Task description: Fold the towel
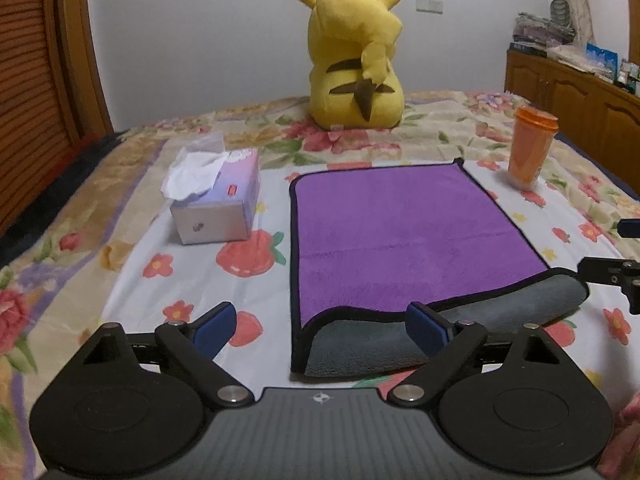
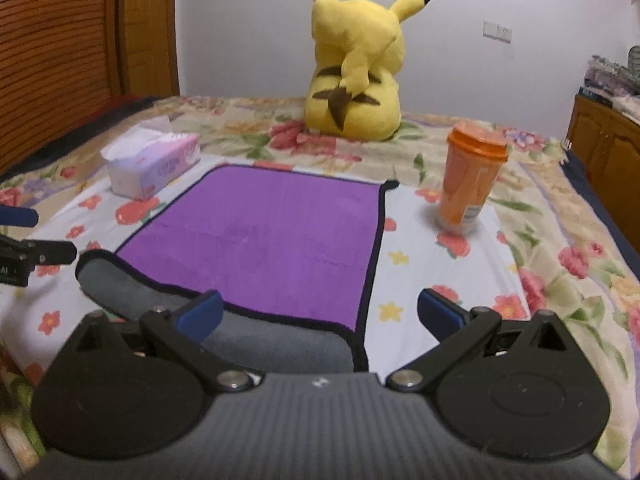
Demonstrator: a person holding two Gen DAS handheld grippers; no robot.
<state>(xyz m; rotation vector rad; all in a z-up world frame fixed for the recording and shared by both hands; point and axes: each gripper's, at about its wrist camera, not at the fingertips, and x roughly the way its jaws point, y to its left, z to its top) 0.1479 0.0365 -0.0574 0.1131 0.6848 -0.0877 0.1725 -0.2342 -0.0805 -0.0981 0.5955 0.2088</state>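
Note:
A purple towel [image 1: 404,236] with a black hem and grey underside lies on the flowered bed sheet; it also shows in the right wrist view [image 2: 276,240]. It is folded over, and the grey fold runs along its near edge. My left gripper [image 1: 320,330] is open, just in front of the towel's near left corner. My right gripper [image 2: 320,314] is open over the towel's near right corner. Neither holds anything. The right gripper's fingertips [image 1: 612,272] show at the right edge of the left wrist view.
A tissue box [image 1: 218,200] stands left of the towel. An orange lidded cup [image 1: 530,146] stands to its right. A yellow plush toy [image 1: 354,60] sits behind. A wooden headboard [image 1: 36,100] is at left and a cabinet [image 1: 576,92] at right.

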